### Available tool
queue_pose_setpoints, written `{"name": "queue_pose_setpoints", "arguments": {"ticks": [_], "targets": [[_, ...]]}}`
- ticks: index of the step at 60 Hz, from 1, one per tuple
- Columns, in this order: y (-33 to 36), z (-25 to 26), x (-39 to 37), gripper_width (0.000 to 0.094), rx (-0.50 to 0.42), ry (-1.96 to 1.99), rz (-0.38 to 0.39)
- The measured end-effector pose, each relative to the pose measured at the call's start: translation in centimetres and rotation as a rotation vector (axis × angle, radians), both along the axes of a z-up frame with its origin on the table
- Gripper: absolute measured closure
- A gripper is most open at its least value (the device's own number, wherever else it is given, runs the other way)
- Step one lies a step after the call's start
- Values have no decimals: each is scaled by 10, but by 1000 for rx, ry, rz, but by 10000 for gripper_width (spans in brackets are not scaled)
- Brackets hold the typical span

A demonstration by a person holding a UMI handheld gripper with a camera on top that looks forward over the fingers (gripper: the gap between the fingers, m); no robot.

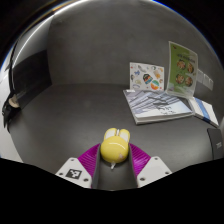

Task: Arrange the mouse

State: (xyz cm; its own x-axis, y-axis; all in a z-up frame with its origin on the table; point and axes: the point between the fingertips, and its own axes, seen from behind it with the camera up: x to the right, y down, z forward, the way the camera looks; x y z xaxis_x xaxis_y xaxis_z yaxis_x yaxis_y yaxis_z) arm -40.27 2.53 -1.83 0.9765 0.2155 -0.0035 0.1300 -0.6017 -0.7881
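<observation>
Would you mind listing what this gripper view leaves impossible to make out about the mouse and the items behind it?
- Yellow mouse: its lower end and underside are hidden by the gripper fingers, so pad contact is unclear.
- Printed cards: the print is too small to read.
- Booklet lying beneath them: its page content is too small to read.
- Dark object at the table's far side: too dim to identify.

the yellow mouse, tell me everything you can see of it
The mouse is a small rounded computer mouse in pale yellow, with a smooth, plastic-looking shell. A seam runs down its front between the two buttons, where a scroll wheel appears to sit. It lies level between the gripper fingers, its button end pointing away from the camera toward the grey table. The pink pads press against both of its sides, so it looks clamped. Its underside is hidden, and no cable shows.
</observation>
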Motion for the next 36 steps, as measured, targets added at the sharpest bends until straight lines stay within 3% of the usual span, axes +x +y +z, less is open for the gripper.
{"name": "queue_pose_setpoints", "arguments": {"ticks": [1, 2, 3, 8, 14, 20, 28, 32, 36], "targets": [[0, 1, 1, 491, 1, 7, 6], [1, 2, 1, 453, 5, 10, 10], [1, 2, 0, 509, 8, 11, 17], [-4, 8, 1, 510, 19, 30, 45], [-8, 60, 23, 509, 130, 66, 73], [-15, 149, 89, 512, 295, 77, 80], [-24, 233, 278, 513, 488, -36, -50], [-28, 227, 379, 515, 470, -74, -124], [-30, 176, 465, 517, 367, -103, -185]]}}
